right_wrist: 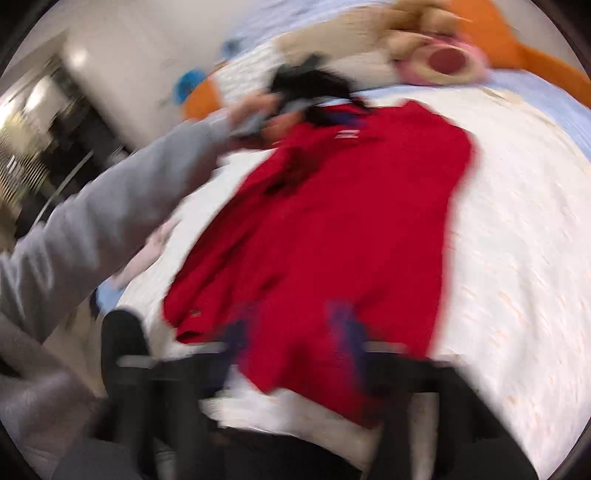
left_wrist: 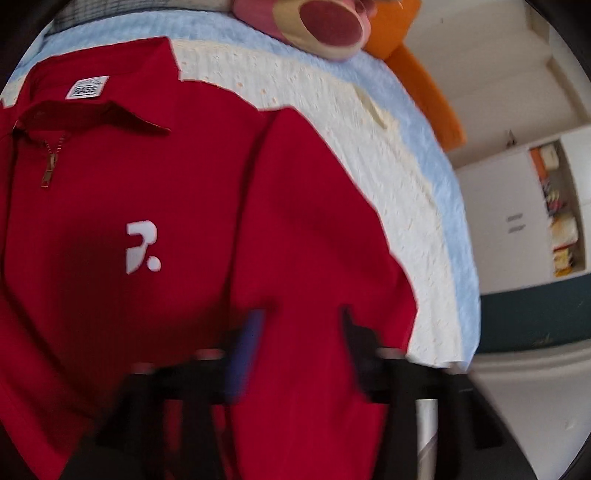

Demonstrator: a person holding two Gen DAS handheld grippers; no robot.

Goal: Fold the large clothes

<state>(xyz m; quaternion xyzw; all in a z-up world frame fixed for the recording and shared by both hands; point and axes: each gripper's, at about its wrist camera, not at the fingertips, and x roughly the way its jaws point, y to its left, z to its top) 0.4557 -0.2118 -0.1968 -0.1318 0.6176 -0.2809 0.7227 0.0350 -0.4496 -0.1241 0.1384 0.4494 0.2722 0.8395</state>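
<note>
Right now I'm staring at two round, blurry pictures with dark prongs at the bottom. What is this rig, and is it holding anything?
There is no robot: a person holds a two-finger gripper in each hand, with a fisheye camera on each. One picture looks along the left gripper, the other along the right gripper. A red zip-collar shirt lies on a white blanket on a bed, plush toys behind. Both grippers are open above the cloth, holding nothing. The grey sleeve is the person's left arm.

Readable marks on the garment

We are reading "BASS" on the white neck label [left_wrist: 87, 88] of the red zip-collared shirt [left_wrist: 184, 206], which is bearing a white "R." chest logo [left_wrist: 142, 246].
</note>
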